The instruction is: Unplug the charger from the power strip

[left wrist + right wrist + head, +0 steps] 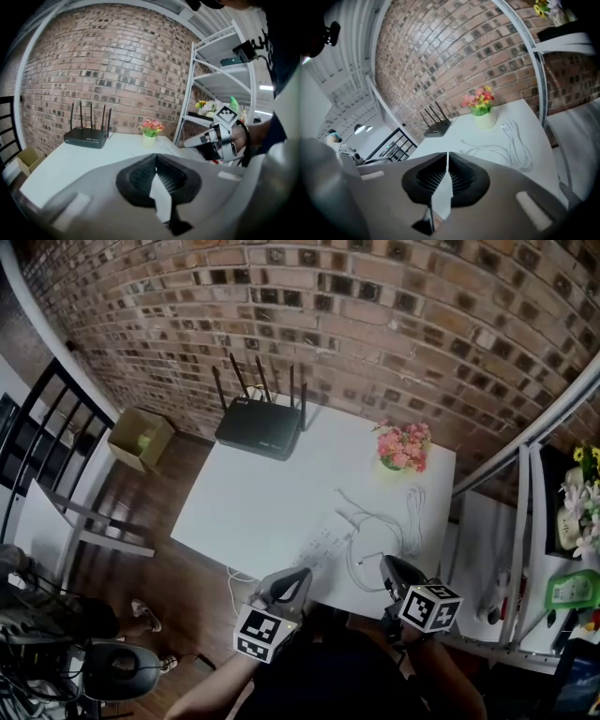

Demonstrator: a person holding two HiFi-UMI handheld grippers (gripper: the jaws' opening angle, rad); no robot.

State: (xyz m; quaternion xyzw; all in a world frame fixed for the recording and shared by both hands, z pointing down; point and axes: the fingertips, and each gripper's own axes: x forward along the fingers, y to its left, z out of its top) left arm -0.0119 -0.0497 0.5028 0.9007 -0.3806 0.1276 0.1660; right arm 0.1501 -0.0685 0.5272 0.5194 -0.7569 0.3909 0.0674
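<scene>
Closed hand-held gripper [446, 157] faces the white table [465, 129].

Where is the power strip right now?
In the head view, the power strip lies near the front edge of the table, right of its middle, with the white cables just to its right.

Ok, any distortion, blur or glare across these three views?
Head view: fisheye bows the brick wall; the white table is bright, cables faint on it. Left gripper view: dark corners, the left gripper soft close up, router sharp. Right gripper view: tilted, wall bowed, the right gripper blurred, flowers crisp.
</scene>
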